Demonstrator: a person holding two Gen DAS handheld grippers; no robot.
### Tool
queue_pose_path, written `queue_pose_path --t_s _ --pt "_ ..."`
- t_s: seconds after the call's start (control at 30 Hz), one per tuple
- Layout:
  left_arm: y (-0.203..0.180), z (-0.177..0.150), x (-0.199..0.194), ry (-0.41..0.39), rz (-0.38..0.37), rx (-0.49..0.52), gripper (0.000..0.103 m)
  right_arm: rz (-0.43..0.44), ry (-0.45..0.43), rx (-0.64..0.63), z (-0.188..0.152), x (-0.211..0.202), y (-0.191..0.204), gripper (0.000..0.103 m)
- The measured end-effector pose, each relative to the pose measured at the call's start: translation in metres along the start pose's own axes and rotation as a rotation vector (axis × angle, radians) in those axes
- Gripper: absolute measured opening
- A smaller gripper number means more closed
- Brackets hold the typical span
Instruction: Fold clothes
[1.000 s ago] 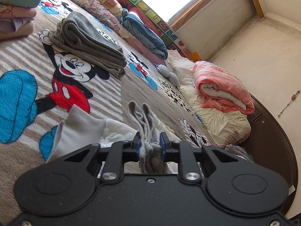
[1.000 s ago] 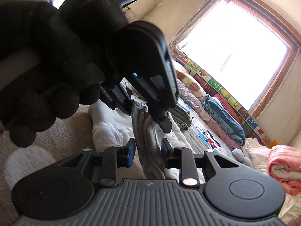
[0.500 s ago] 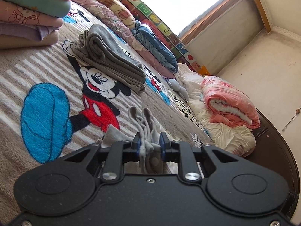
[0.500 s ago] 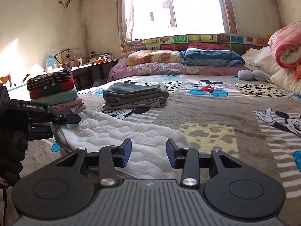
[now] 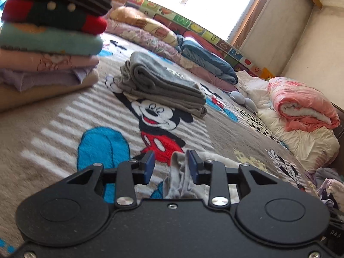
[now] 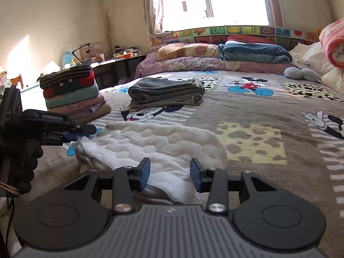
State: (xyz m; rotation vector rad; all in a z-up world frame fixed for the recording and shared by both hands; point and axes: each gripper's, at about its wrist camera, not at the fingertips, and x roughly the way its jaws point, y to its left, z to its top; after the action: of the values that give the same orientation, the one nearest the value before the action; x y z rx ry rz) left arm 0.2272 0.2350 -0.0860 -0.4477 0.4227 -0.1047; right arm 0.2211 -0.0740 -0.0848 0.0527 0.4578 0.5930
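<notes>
At far left, a stack of folded clothes (image 6: 72, 95) sits on the bed (image 6: 258, 116), folded grey garments (image 6: 166, 94) to its right. Your left gripper (image 5: 171, 166) has just been opening its jaws; a grey cuff of the white fleecy garment (image 6: 163, 148) stands between them, seemingly touching only the right pad. The garment lies flat, near. Your right gripper (image 6: 169, 173) hovers over its near edge, jaws apart, gripping nothing.
</notes>
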Motion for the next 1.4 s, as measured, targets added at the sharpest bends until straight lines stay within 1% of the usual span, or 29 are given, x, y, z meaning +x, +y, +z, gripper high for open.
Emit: queue_pose_path --t_s 0.07,0.1,0.17,0.2,0.23,0.33,0.4,0.47,0.57,0.63,0.73,0.8,0.87,0.97,1.0,1.07,1.1,1.13,1.2,1.23,1.27,1.3,1.33,1.4 --pt "-0.016 0.0 0.004 -0.008 -0.075 0.059 0.031 0.002 -0.022 -0.021 0.011 0.001 -0.001 0.042" --pt "-0.028 -0.002 0.01 -0.004 -0.09 0.119 0.031 0.0 -0.023 -0.029 0.016 0.004 -0.002 0.042" --pt "-0.047 -0.007 0.022 0.005 -0.083 0.234 0.031 0.003 -0.018 -0.039 0.024 0.015 -0.004 0.042" --pt "-0.055 -0.01 0.031 0.023 -0.09 0.284 0.031 0.005 -0.012 -0.044 0.028 0.021 -0.005 0.042" --pt "-0.059 -0.012 0.04 0.038 -0.092 0.31 0.031 0.009 -0.004 -0.048 0.029 0.028 -0.005 0.042" --pt "-0.063 -0.018 0.058 0.074 -0.066 0.362 0.031 0.017 0.027 -0.05 0.03 0.049 -0.009 0.045" --pt "-0.061 -0.025 0.068 0.13 -0.038 0.392 0.039 0.024 0.049 -0.037 0.026 0.058 -0.013 0.046" --pt "-0.06 -0.034 0.073 0.183 -0.004 0.439 0.041 0.038 0.07 -0.015 0.019 0.065 -0.02 0.046" --pt "-0.058 -0.039 0.074 0.194 0.0 0.45 0.042 0.072 0.085 0.011 0.008 0.07 -0.026 0.046" --pt "-0.058 -0.042 0.075 0.195 0.005 0.463 0.042 0.08 0.089 -0.005 0.001 0.071 -0.025 0.046" --pt "-0.062 -0.049 0.079 0.189 0.031 0.507 0.044 0.071 0.074 -0.054 -0.01 0.072 -0.021 0.045" --pt "-0.063 -0.05 0.08 0.186 0.04 0.512 0.045 0.075 0.074 -0.05 -0.013 0.074 -0.022 0.045" --pt "-0.063 -0.05 0.077 0.175 0.044 0.514 0.045 0.07 0.088 -0.054 -0.011 0.076 -0.021 0.045" --pt "-0.072 -0.049 0.062 0.137 0.068 0.546 0.046 0.028 0.1 -0.116 -0.004 0.068 -0.009 0.045" --pt "-0.076 -0.049 0.055 0.12 0.079 0.562 0.046 0.01 0.087 -0.127 -0.001 0.061 -0.004 0.044" --pt "-0.087 -0.049 0.031 0.067 0.062 0.605 0.046 -0.012 0.012 -0.143 0.001 0.035 0.008 0.045" --pt "-0.09 -0.049 0.024 0.048 0.045 0.604 0.046 -0.01 -0.02 -0.151 -0.001 0.022 0.014 0.045" --pt "-0.092 -0.052 0.021 0.049 0.029 0.604 0.046 -0.018 -0.04 -0.16 -0.003 0.012 0.019 0.045" --pt "-0.097 -0.056 0.017 0.054 -0.003 0.603 0.047 -0.047 -0.042 -0.151 -0.013 0.004 0.022 0.044" --pt "-0.097 -0.063 0.02 0.08 0.005 0.625 0.048 -0.063 -0.037 -0.126 -0.019 0.003 0.02 0.044" --pt "-0.095 -0.071 0.026 0.109 0.024 0.647 0.051 -0.074 -0.025 -0.092 -0.024 0.003 0.018 0.045" --pt "-0.093 -0.08 0.032 0.137 0.044 0.667 0.053 -0.075 -0.002 -0.049 -0.031 0.007 0.013 0.046" --pt "-0.092 -0.082 0.034 0.138 0.049 0.668 0.053 -0.075 0.022 -0.024 -0.037 0.011 0.01 0.046" --pt "-0.091 -0.084 0.036 0.133 0.056 0.664 0.053 -0.079 0.056 -0.034 -0.037 0.018 0.011 0.047"
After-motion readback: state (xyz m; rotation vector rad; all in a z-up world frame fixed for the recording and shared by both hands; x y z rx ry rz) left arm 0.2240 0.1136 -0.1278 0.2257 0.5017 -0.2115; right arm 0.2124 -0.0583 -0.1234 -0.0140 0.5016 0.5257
